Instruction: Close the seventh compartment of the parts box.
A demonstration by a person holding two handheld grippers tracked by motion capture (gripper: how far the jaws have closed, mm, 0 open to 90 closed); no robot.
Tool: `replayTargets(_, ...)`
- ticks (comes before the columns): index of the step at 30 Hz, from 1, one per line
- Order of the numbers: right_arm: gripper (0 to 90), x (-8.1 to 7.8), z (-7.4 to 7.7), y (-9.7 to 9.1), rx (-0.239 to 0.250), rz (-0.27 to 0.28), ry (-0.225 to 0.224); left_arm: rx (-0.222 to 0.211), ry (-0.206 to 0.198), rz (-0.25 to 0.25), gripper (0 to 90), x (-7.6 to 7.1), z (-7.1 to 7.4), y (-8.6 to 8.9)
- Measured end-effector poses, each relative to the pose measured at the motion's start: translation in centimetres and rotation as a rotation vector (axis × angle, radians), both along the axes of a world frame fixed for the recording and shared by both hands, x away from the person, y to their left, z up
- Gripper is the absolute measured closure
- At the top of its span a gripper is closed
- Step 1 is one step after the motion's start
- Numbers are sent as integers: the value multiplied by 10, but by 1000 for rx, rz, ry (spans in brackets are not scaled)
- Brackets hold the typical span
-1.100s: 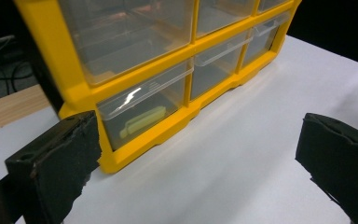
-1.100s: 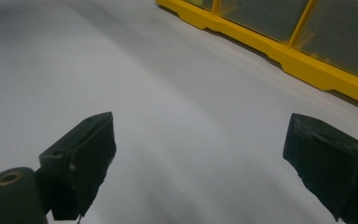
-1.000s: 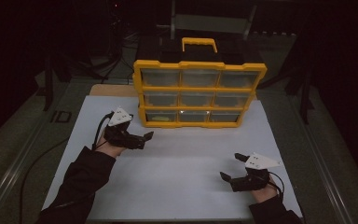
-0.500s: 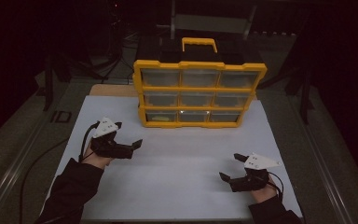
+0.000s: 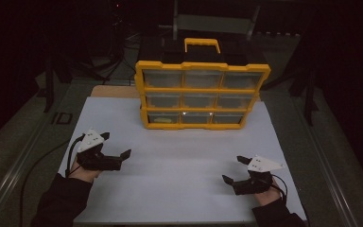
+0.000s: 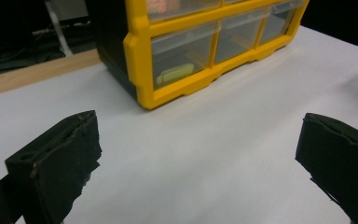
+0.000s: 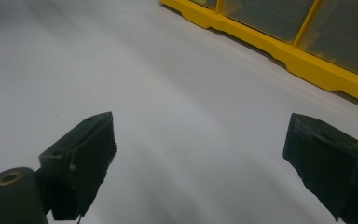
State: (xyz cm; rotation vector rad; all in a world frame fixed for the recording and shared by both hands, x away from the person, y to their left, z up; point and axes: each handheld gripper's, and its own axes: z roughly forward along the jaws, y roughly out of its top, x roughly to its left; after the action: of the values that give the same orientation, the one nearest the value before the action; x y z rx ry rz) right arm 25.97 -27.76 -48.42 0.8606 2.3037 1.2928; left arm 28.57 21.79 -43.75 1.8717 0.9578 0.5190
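Note:
A yellow drawer organizer [image 5: 201, 94] with a black handle stands at the back middle of the white sheet [image 5: 179, 165]; it holds clear drawers in three rows. My left gripper [image 5: 116, 144] rests open at the front left, well short of the organizer. In the left gripper view the jaws [image 6: 200, 154] stand wide apart over bare sheet, with the organizer [image 6: 205, 46] ahead and a pale green item [image 6: 175, 73] in its bottom corner drawer. My right gripper [image 5: 233, 169] lies open at the front right. Its jaws [image 7: 200, 158] hold nothing, and the organizer's base [image 7: 279, 42] is far ahead.
A wooden board edge [image 5: 113, 91] shows behind the sheet at the back left. A black cable [image 5: 38, 165] trails off the left side. Dark stands and rails surround the table. Open sheet lies between the grippers and the organizer.
My left gripper has drawn back from the organizer's bottom-left corner toward the front left of the sheet. The right gripper has stayed in place.

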Motion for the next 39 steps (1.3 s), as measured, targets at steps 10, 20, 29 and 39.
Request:
replayTargets(10,91,0,0,1,-3,6,2,-20,-17,41,0,-20,-9,9)
replayTargets(20,92,0,-1,1,3,4,3,-5,-33,57,0,-40,-20,11)
replayTargets(29,92,0,-1,1,-2,7,4,5,-45,79,0,-50,-39,5)
replayTargets(39,92,-1,-1,1,1,7,2,2,-129,131,0,-53,-65,-6)
